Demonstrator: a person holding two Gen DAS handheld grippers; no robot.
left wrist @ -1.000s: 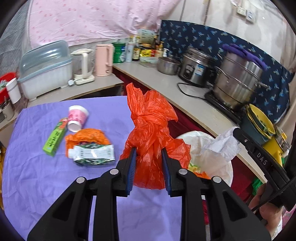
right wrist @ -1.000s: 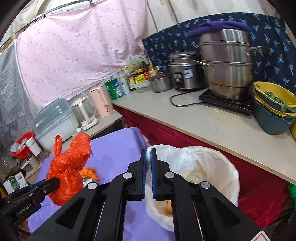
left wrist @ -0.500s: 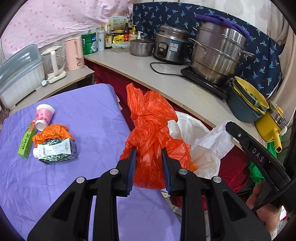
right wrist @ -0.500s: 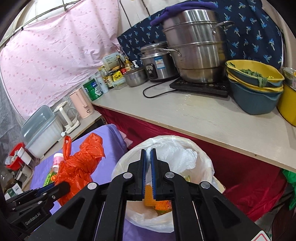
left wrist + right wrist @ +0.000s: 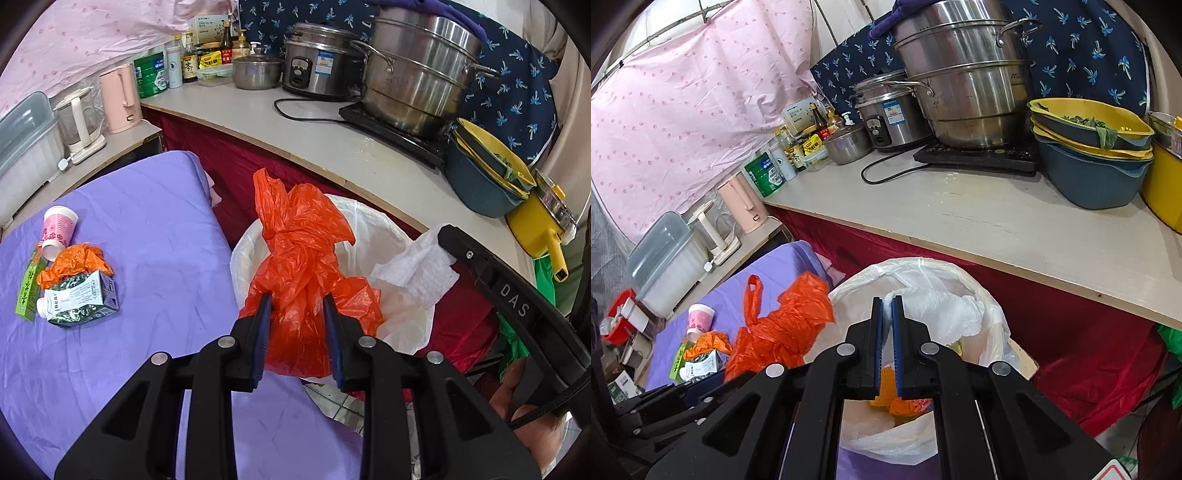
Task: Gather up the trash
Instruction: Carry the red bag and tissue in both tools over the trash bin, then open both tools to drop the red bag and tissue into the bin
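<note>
Purple-covered counter (image 5: 155, 229) at 9 o'clock, carton (image 5: 79, 299) and cup (image 5: 59, 230) waiting. Left gripper (image 5: 297, 308) clamps orange bag (image 5: 303, 258) over bin (image 5: 369, 221) for drop. Right gripper (image 5: 886, 314) pinches white tissue (image 5: 938, 310) above bin.

The left tongs (image 5: 297, 295) point steeply downward, their blue pads pressed on the sides of a knotted orange bag (image 5: 303, 258) held between them. The right tongs (image 5: 887, 306) tilt down too, jaws shut on a crumpled white tissue (image 5: 945, 310), just right of the orange bag. A hand (image 5: 524, 406) grips the right tongs' handle, lower right of the bag
</note>
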